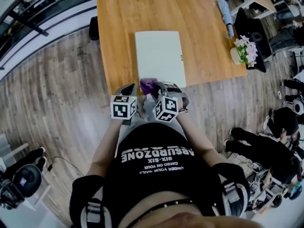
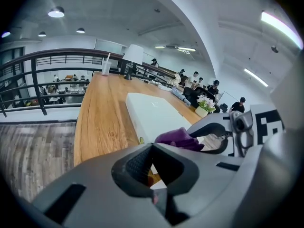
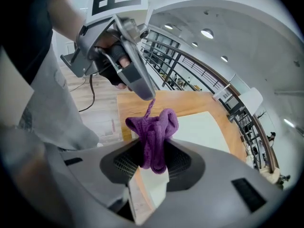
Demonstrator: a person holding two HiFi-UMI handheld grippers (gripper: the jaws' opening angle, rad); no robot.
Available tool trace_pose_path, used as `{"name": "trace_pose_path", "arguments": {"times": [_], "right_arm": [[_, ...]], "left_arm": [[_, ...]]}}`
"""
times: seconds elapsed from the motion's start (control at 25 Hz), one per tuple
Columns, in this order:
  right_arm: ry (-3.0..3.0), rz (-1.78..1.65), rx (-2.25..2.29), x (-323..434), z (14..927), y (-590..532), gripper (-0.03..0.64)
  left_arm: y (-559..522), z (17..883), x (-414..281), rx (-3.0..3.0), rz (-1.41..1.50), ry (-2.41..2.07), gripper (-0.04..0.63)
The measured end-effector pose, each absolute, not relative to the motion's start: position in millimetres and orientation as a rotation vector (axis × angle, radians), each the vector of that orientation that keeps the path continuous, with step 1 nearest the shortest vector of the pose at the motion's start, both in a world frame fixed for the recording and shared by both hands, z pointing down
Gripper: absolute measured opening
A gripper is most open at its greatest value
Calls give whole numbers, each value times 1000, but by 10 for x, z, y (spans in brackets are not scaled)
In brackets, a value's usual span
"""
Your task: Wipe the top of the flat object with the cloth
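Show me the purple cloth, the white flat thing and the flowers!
purple cloth point(image 3: 153, 136): right gripper view, middle of the bunch.
white flat thing point(image 1: 159, 56): head view, middle of its top.
flowers point(image 1: 245, 46): head view, on the blossoms.

The head view looks steeply down from above the near edge of the counter point(image 1: 118, 32), taking in its whole length. The left gripper view sits low at that near edge and faces along the counter to its far end. The right gripper view, close by, faces sideways across the near edge at the left hand-held gripper point(image 3: 142, 90). All three share the flat object point(image 1: 159, 58) and the cloth point(image 1: 148, 85).
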State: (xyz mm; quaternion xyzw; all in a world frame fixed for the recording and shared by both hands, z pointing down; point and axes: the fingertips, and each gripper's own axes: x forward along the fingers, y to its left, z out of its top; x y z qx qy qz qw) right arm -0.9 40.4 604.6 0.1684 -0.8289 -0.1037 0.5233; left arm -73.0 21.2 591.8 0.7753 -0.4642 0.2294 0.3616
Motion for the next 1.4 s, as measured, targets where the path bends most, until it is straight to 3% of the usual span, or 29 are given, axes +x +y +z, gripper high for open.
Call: {"name": "trace_pose_path", "arguments": {"times": [1.4], "right_arm": [[-2085, -178, 375, -128, 6104, -649, 146]], "left_arm": [[-285, 6283, -354, 1978, 704, -1112, 15]]}}
